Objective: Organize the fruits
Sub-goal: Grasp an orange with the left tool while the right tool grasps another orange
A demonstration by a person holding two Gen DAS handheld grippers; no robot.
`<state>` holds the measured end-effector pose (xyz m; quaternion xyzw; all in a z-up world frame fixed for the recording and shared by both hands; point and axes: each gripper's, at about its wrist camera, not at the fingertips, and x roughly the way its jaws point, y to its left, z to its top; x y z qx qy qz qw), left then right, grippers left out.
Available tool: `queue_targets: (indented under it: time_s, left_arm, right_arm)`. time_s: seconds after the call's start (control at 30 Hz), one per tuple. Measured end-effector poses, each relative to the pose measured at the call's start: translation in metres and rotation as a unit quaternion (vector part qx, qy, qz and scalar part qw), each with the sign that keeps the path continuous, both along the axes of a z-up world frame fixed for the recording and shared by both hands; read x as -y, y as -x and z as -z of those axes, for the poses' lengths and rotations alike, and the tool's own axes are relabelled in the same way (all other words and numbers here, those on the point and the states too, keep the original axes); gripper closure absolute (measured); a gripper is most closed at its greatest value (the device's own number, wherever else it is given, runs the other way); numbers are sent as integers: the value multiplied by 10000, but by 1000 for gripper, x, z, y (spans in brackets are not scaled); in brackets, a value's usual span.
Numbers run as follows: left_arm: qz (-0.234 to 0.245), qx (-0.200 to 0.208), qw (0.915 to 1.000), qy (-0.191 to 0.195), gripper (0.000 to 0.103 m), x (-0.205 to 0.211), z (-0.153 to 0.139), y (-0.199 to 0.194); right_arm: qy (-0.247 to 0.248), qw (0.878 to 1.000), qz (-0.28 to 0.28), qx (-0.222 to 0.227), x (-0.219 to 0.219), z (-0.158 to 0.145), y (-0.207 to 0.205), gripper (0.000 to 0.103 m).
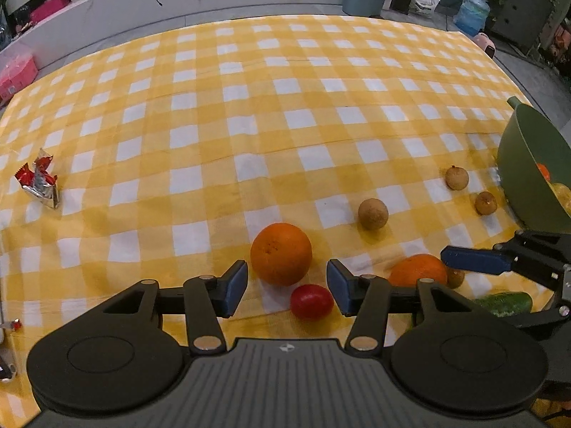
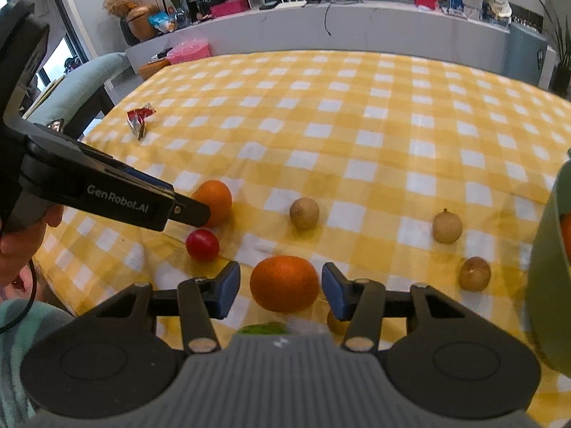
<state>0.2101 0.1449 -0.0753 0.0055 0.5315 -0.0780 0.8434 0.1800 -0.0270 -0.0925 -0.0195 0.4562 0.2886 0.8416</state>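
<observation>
Left gripper [image 1: 287, 287] stands open, pads clear of the orange [image 1: 281, 253] and red tomato [image 1: 311, 301] between them. Right gripper [image 2: 281, 289] is open too, narrowly straddling a second orange [image 2: 284, 283] without touching. Beyond that orange: three brown longans [image 2: 304, 213], then the green bowl [image 2: 546, 285] to its right.

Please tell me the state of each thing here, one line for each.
Left gripper: open, around the far orange and the tomato.
Right gripper: open, around the near orange.
Bowl: holds fruit.
Wrapper: torn, crumpled.
</observation>
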Motion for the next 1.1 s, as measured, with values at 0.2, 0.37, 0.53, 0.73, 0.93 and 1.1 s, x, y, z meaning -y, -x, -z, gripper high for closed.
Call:
queue_targets:
  time_s: [0.2, 0.37, 0.53, 0.73, 0.93, 1.1]
  left_arm:
    - [-79, -57, 9999, 103, 42, -4, 10, -6]
    - [-190, -99, 9995, 246, 42, -7, 16, -11]
    - [-333, -188, 9989, 265, 47, -7, 22, -17]
    - [-537, -231, 9977, 352, 53, -9, 24, -18]
    - [-574, -202, 9978, 264, 54, -6, 20, -17]
    - [-618, -26, 9977, 280, 54, -1, 8, -13]
  right_arm:
    - [118, 9999, 19, -73, -6, 10, -6, 57]
    - [108, 9999, 16, -72, -5, 10, -7, 58]
    - [112, 9999, 13, -75, -5, 10, -7, 58]
    - [107, 9999, 24, -75, -6, 10, -6, 59]
    - [40, 9999, 72, -70, -1, 7, -6, 60]
    - [-81, 9999, 81, 105, 5, -7, -1, 61]
